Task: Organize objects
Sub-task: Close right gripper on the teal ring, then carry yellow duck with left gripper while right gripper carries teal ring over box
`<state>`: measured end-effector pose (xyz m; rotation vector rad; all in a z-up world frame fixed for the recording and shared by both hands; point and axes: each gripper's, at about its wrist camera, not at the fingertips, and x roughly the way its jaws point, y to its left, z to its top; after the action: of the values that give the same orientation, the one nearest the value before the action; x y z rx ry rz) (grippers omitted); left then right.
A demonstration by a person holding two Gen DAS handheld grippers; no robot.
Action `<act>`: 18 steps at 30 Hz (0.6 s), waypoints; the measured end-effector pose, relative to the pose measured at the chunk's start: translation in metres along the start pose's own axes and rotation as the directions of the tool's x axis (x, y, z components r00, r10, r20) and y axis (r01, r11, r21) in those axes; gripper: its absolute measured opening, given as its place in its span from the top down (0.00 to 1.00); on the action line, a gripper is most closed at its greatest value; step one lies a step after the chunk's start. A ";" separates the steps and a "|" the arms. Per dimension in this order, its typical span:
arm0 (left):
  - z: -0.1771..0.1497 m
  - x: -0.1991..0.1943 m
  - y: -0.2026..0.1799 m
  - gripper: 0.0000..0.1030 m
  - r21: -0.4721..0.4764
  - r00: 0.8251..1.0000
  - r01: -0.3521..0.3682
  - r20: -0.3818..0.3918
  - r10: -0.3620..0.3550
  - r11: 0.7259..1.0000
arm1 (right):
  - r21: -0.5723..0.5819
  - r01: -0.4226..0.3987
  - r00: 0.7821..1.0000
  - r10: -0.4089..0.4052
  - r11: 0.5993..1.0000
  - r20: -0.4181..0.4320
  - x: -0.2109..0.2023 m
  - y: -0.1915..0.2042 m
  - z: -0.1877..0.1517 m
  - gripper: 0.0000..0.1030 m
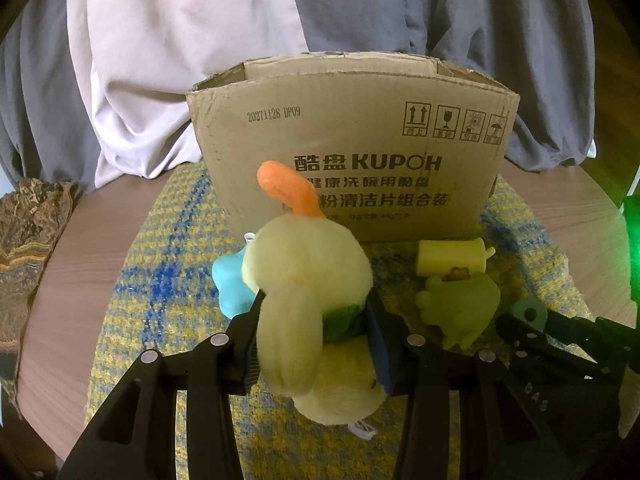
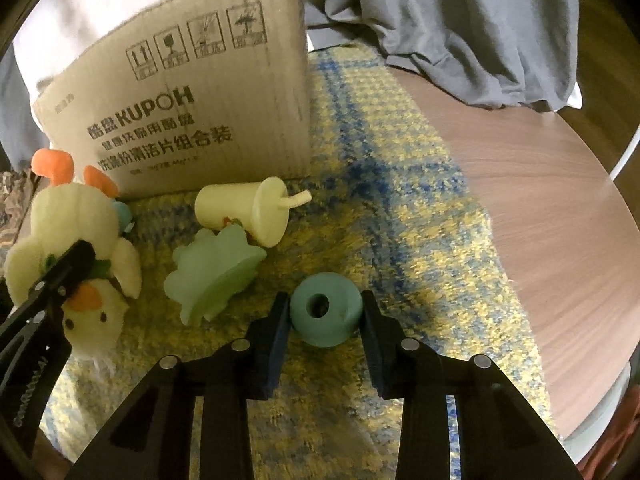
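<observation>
My left gripper point(image 1: 314, 316) is shut on a pale yellow plush chick point(image 1: 308, 276) with orange feet, gripping it around its green collar; it also shows in the right wrist view point(image 2: 76, 248). My right gripper point(image 2: 325, 312) is shut on a teal ring-shaped toy point(image 2: 325, 314) that rests on the mat. An open cardboard box point(image 1: 352, 136) stands behind them. A yellow toy cup with a straw point(image 2: 244, 210) lies on its side, and a light green frog-like toy point(image 2: 214, 272) lies beside it. A blue toy point(image 1: 230, 282) sits partly hidden behind the chick.
A yellow and blue woven mat point(image 2: 400, 200) covers the round wooden table point(image 2: 540, 220). Grey and white bedding point(image 1: 160, 60) hangs behind the box. A patterned cloth point(image 1: 28, 232) lies at the table's left edge.
</observation>
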<state>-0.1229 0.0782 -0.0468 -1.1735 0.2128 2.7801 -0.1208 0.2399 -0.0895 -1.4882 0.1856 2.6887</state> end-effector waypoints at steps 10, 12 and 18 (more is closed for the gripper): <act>0.011 -0.014 0.001 0.58 -0.014 1.000 0.015 0.023 -0.015 1.000 | 0.010 0.010 0.997 -0.011 1.000 0.071 -0.033 -0.004 0.008 0.67; 0.013 -0.018 0.002 0.58 -0.014 0.999 0.018 0.030 -0.017 1.000 | 0.009 0.009 0.996 -0.010 1.000 0.084 -0.040 -0.003 0.009 0.67; 0.021 -0.030 0.004 0.58 -0.016 0.998 0.027 0.053 -0.026 1.000 | 0.002 0.008 0.992 -0.008 1.000 0.122 -0.061 -0.001 0.014 0.67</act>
<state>-0.1175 0.0762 -0.0102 -1.0973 0.1688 2.7908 -0.1000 0.2426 -0.0304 -1.3151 0.1740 2.7613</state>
